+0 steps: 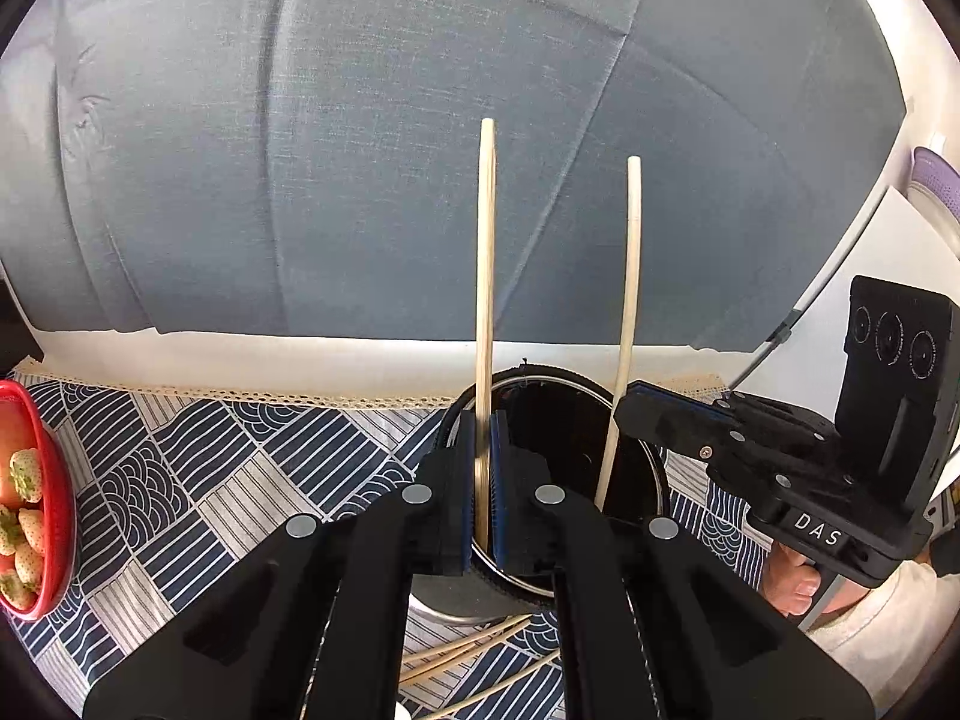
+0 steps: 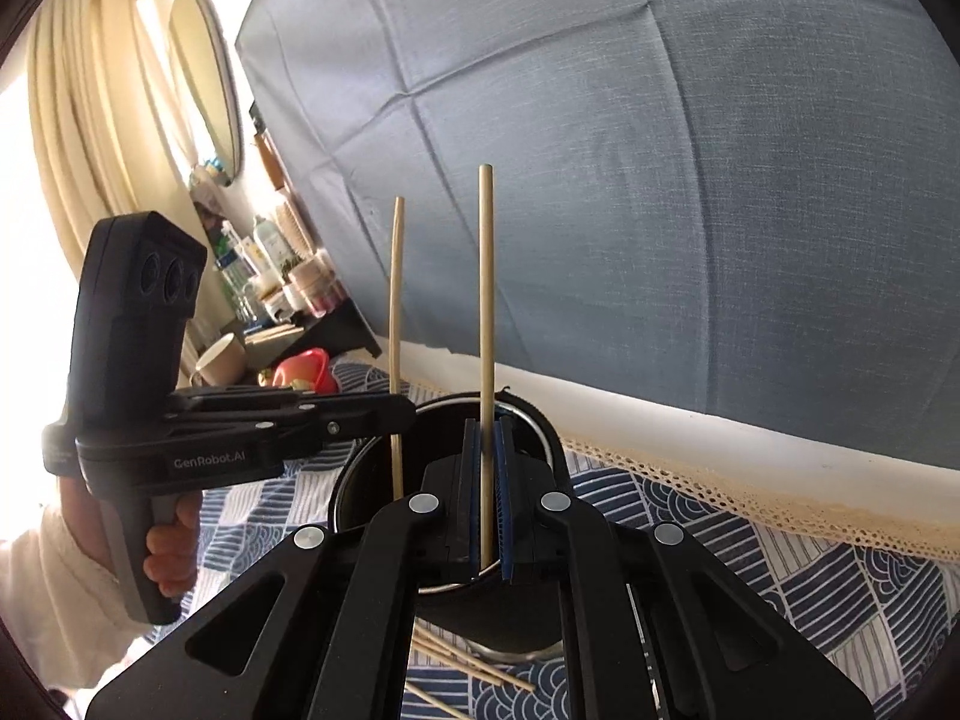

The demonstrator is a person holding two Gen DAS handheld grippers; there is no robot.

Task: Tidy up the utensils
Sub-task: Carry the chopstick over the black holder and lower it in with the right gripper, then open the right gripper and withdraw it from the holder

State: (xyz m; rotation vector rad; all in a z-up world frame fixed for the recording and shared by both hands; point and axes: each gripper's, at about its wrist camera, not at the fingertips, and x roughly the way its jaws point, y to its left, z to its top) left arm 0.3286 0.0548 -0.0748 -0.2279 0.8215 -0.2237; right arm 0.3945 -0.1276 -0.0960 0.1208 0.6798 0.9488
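While each gripper, left [image 1: 480,468] and right [image 2: 487,480], pinches one upright pale wooden chopstick [image 1: 486,276], both sticks stand over the round black metal-rimmed holder [image 1: 570,420].

"DAS" on right gripper [image 1: 645,414]; "GenRobot.AI" on left gripper [image 2: 393,414]

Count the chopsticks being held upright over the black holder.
2: one in the left tongs at, one in the right tongs at. More lie on the tablecloth, partly hidden.
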